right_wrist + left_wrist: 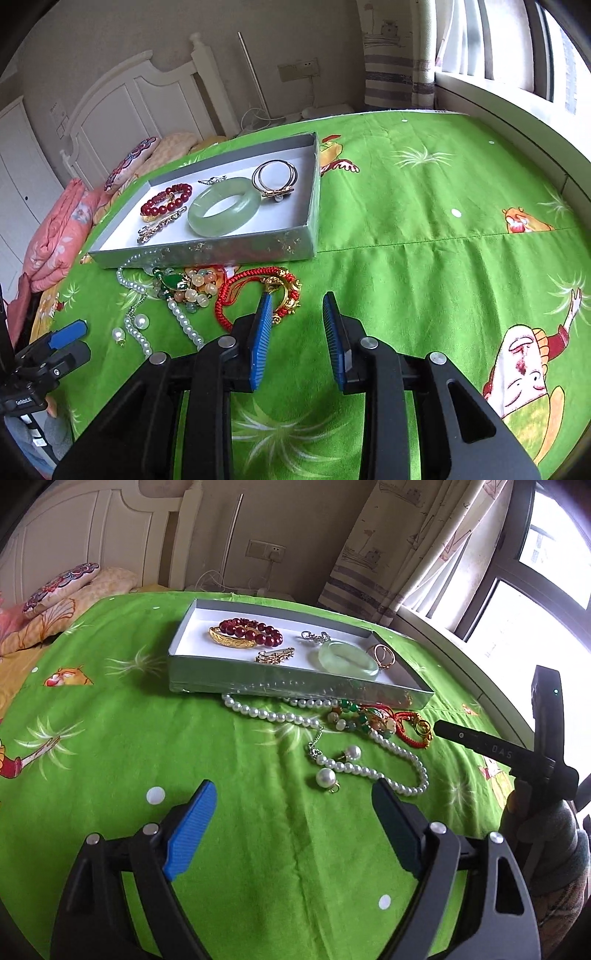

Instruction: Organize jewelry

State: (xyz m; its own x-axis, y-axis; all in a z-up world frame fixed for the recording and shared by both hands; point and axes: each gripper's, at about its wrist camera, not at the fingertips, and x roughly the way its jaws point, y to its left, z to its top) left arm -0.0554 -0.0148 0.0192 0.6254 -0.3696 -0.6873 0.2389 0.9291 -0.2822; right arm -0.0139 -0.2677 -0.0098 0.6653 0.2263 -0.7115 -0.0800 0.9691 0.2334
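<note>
A silver box (280, 681) (258, 247) with a white floor holds a red bead bracelet (251, 629) (166, 199), a gold bangle (229, 640), a jade bangle (347, 659) (223, 206), a gold clip (275, 655) and rings (273, 177). In front of it lie a pearl necklace (369, 771) (184, 325), pearl earrings (327, 777), a green and amber bead bracelet (192, 286) and a red cord bracelet (413, 727) (255, 291). My left gripper (295, 805) is open and empty, just short of the pearls. My right gripper (297, 302) is open and empty, its left finger beside the red cord bracelet.
Everything lies on a green cartoon-print cloth (424, 240). Folded bedding and pillows (55, 240) and a white headboard (122, 107) are at the left. A window sill (517, 122) and a curtain (399, 546) are at the right.
</note>
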